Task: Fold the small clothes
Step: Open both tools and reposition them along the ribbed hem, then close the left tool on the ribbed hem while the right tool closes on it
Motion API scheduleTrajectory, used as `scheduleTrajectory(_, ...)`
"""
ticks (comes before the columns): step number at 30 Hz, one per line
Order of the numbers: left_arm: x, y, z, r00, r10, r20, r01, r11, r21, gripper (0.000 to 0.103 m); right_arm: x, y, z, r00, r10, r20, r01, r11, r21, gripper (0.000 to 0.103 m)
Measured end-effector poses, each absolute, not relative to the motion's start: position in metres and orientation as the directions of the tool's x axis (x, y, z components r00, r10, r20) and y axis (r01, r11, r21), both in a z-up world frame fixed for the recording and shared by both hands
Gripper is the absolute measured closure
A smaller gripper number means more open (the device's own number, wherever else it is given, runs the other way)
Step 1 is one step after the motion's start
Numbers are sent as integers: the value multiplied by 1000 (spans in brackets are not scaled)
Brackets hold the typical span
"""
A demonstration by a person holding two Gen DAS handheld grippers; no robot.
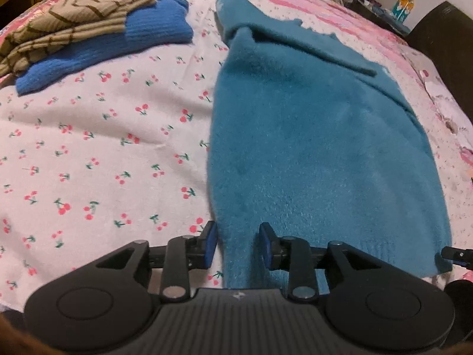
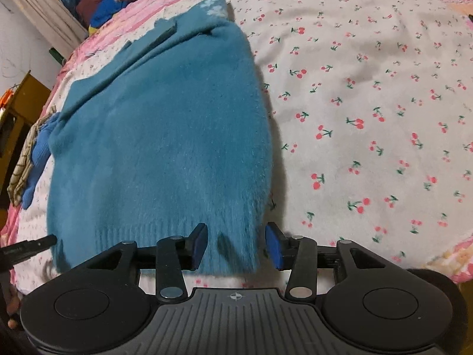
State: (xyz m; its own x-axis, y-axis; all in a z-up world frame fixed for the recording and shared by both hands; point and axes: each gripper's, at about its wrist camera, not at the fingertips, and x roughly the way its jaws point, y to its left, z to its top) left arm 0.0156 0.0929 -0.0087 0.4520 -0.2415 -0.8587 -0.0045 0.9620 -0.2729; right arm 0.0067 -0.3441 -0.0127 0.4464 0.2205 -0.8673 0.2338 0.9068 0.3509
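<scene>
Two grippers, both angled steeply down at the near edge of a bed w/ a white cherry-print sheet [image 1: 97, 148]. The left gripper [image 1: 238, 245] sits over the near-left corner of a fuzzy teal knit sweater [image 1: 310, 136]; its blue-padded fingers [image 1: 210, 244] stand apart w/ the sweater's hem strip between them, pads not pressing the cloth. The right gripper [image 2: 236, 245] sits at the sweater's near-right corner; its jaws are spread too, fabric lying between the pads, no pinch visible.

Count: 1 teal sweater, laid flat lengthwise from the bed's near edge toward the far edge, a sleeve folded across the upper part. 1 folded bright-blue ribbed knit [image 1: 97, 50] and 1 tan knit w/ brown zigzag stripes [image 1: 74, 20] stacked on it, near the bed's far-left part, well apart from the sweater.

Left wrist view only: clutter beyond the far-right corner incl. a small teal-and-yellow container [image 1: 402, 7], and a tip of the other gripper at the right edge of the picture. Right wrist view only: white flower motif on the sweater's far end [image 2: 212, 7], a beige curtain [image 2: 44, 14] at far left, blue cloth piled by a dark-red pillow past the far edge; exact items there too small to tell.
</scene>
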Motion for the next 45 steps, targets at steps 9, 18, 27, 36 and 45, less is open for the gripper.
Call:
scheduleTrajectory(9,13,67,-14,454,-142,-880,91,989,-113,65,2,-340,-25,438,212,-874,224,915,335,60)
scheduleTrajectory(18,2,33,-19,495,16,-869,175,977,118,65,-5,-326,-28,460,203,-864,187,930,318,60)
scheduleTrajectory(27,-2,23,-23,519,56,-853,199,963,184,65,-5,-312,-28,469,145,-871,168,954,249,56)
scheduleTrajectory(36,0,24,-24,511,44,-858,194,967,165,65,-3,-299,-29,470,120,-874,161,963,218,40)
scheduleTrajectory(45,-3,20,-24,522,60,-851,206,959,194,67,-4,-297,-28,453,132,-882,121,971,207,38)
